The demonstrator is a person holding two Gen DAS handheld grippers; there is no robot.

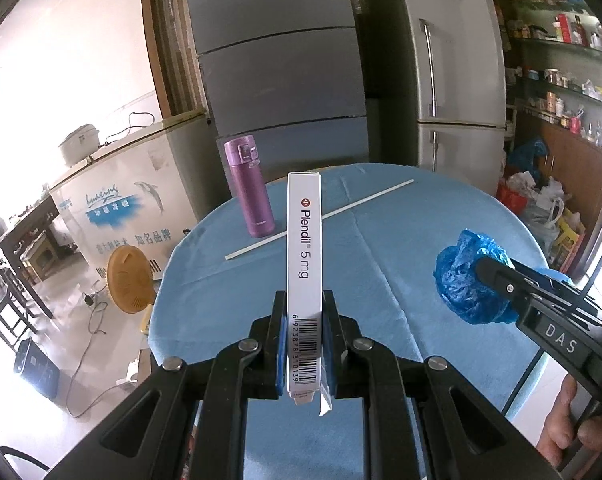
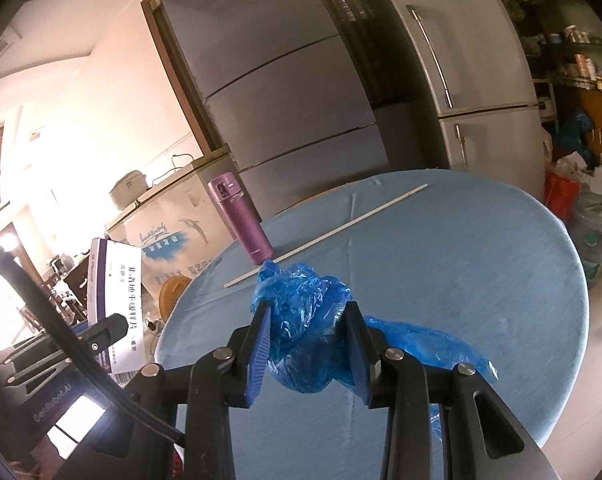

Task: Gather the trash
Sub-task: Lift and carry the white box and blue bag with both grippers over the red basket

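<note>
My left gripper (image 1: 304, 300) is shut on a white medicine box (image 1: 303, 248) printed "Plendil 5 mg", held on edge above the round table with the blue cloth (image 1: 401, 248). The same box (image 2: 117, 304) shows at the left of the right wrist view, with the left gripper (image 2: 109, 330) clamped on it. My right gripper (image 2: 309, 308) is shut on a crumpled blue plastic bag (image 2: 305, 320), part of which trails to the right. From the left wrist view the bag (image 1: 467, 280) and the right gripper (image 1: 485, 264) hang at the right, over the table.
A purple flask (image 1: 249, 188) stands at the table's far left. A long white stick (image 1: 321, 218) lies across the cloth behind the box. Two refrigerators (image 1: 453, 72) rise beyond the table, a chest freezer (image 1: 121, 200) at left, bags (image 1: 537, 200) on the floor at right.
</note>
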